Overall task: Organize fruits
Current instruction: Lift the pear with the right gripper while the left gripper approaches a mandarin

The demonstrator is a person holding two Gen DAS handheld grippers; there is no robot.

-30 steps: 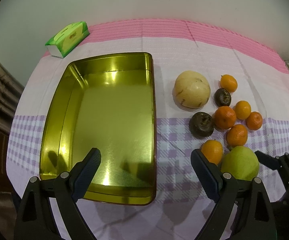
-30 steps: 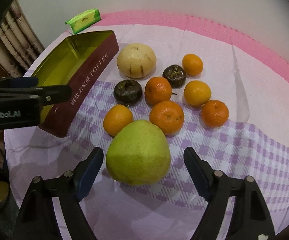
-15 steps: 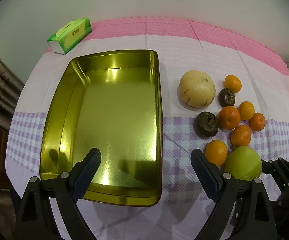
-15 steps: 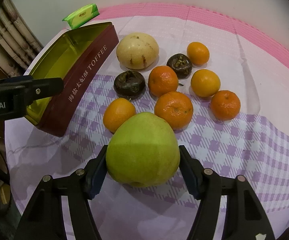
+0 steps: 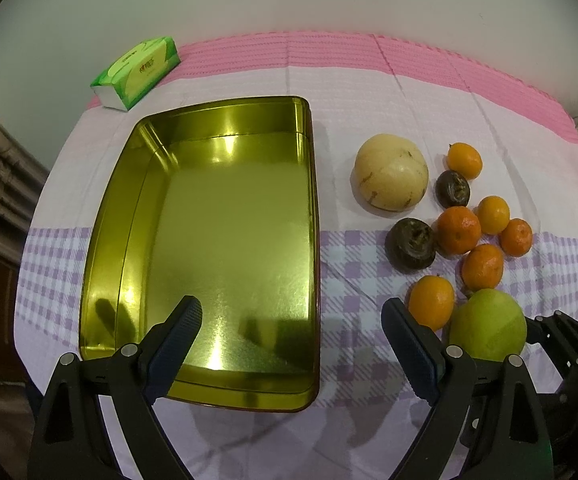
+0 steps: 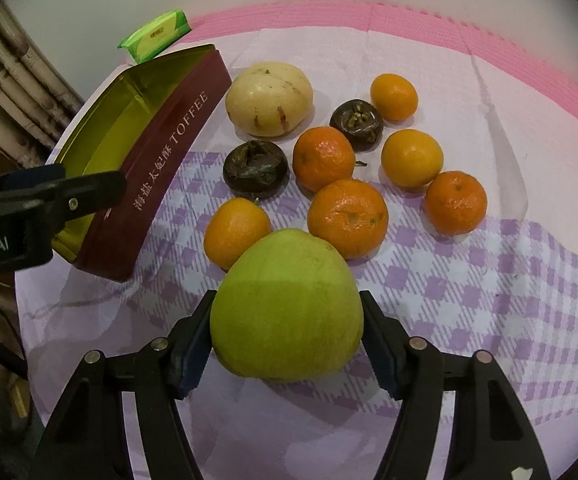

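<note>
A large green fruit (image 6: 285, 312) sits at the near end of the fruit cluster on the checked cloth. My right gripper (image 6: 287, 332) has it between its pads, which touch both sides while the jaws are opening slightly. Behind it lie several oranges (image 6: 347, 216), two dark mangosteens (image 6: 255, 168) and a pale melon (image 6: 269, 98). My left gripper (image 5: 293, 340) hangs open over the near end of the empty gold tin (image 5: 129, 200), with nothing between its fingers. The green fruit (image 5: 489, 328) also shows at the lower right of the left wrist view.
The tin's maroon outer wall (image 6: 169, 148) stands just left of the fruit. A green tissue pack (image 5: 137, 72) lies at the far left corner of the table. The pink cloth edge (image 5: 369, 48) meets a pale wall behind.
My right gripper's jaws have closed in from wide apart onto the green fruit. The left gripper has stayed open over the tin.
</note>
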